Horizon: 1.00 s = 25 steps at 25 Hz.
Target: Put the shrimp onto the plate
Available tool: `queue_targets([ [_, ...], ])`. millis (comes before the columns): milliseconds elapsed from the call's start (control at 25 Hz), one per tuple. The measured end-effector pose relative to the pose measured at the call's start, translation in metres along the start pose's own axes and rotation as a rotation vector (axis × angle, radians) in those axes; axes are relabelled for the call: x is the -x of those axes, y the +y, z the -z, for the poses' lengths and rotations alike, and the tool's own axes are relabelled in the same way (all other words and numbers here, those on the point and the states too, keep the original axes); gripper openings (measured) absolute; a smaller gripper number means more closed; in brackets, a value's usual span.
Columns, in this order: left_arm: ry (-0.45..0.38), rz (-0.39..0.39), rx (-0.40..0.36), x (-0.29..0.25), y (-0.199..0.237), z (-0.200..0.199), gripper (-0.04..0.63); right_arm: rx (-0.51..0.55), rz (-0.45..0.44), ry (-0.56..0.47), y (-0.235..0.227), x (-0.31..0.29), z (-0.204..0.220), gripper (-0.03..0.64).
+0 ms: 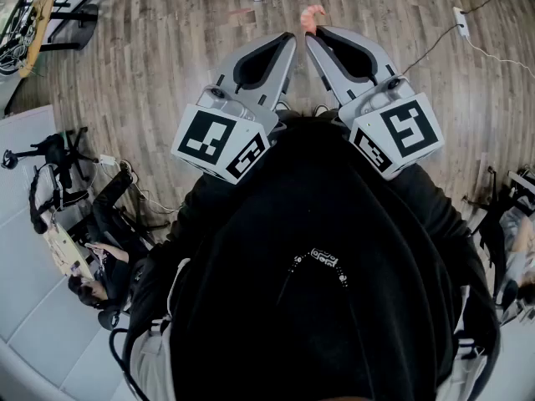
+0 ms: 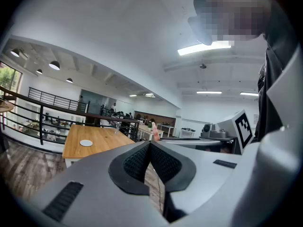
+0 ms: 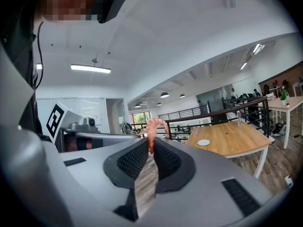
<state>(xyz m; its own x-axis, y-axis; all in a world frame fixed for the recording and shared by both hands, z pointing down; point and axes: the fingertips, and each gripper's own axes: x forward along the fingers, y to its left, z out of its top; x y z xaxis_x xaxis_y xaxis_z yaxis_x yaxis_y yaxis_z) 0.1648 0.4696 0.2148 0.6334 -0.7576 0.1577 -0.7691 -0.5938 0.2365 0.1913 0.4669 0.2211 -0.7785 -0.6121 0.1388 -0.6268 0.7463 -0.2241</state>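
A pink curled shrimp (image 3: 154, 128) sticks up from the tips of my right gripper (image 3: 151, 144), which is shut on its lower end. In the head view the shrimp (image 1: 313, 15) shows just past that gripper (image 1: 309, 37), over the floor. My left gripper (image 1: 289, 38) is held right beside it, and its jaws meet at the tips (image 2: 150, 144) with nothing between them. The shrimp's tip (image 2: 154, 129) pokes up behind the left gripper in the left gripper view. A small white plate (image 3: 203, 142) lies far off on a wooden table (image 3: 232, 143); the plate (image 2: 86, 143) also shows in the left gripper view.
Both grippers are raised in front of my black-clad chest above a wood floor (image 1: 150, 48). A black railing (image 2: 47, 122) runs beside the table (image 2: 90, 138). A white power strip with cable (image 1: 461, 21) lies on the floor at upper right. Gear and a seated person (image 1: 88, 266) are at left.
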Motion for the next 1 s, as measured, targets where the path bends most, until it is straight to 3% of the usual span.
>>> queue_targets([
  [160, -0.041, -0.085, 0.0, 0.02, 0.034, -0.014, 0.0, -0.004, 0.001, -0.01, 0.015, -0.024, -0.001, 0.051],
  [320, -0.012, -0.135, 0.0, 0.022, 0.041, -0.009, 0.0, 0.002, -0.063, -0.038, 0.031, -0.031, -0.008, 0.051],
  [520, 0.041, -0.089, 0.004, 0.001, 0.023, 0.002, 0.0, -0.087, -0.035, -0.03, 0.011, -0.018, 0.001, 0.051],
  [680, 0.08, -0.024, 0.009, -0.012, 0.012, 0.013, 0.0, -0.085, -0.004, -0.011, -0.007, -0.013, 0.007, 0.052],
  [1000, 0.075, 0.005, 0.008, -0.031, -0.004, 0.012, 0.0, -0.076, 0.014, -0.026, -0.021, 0.009, 0.002, 0.052],
])
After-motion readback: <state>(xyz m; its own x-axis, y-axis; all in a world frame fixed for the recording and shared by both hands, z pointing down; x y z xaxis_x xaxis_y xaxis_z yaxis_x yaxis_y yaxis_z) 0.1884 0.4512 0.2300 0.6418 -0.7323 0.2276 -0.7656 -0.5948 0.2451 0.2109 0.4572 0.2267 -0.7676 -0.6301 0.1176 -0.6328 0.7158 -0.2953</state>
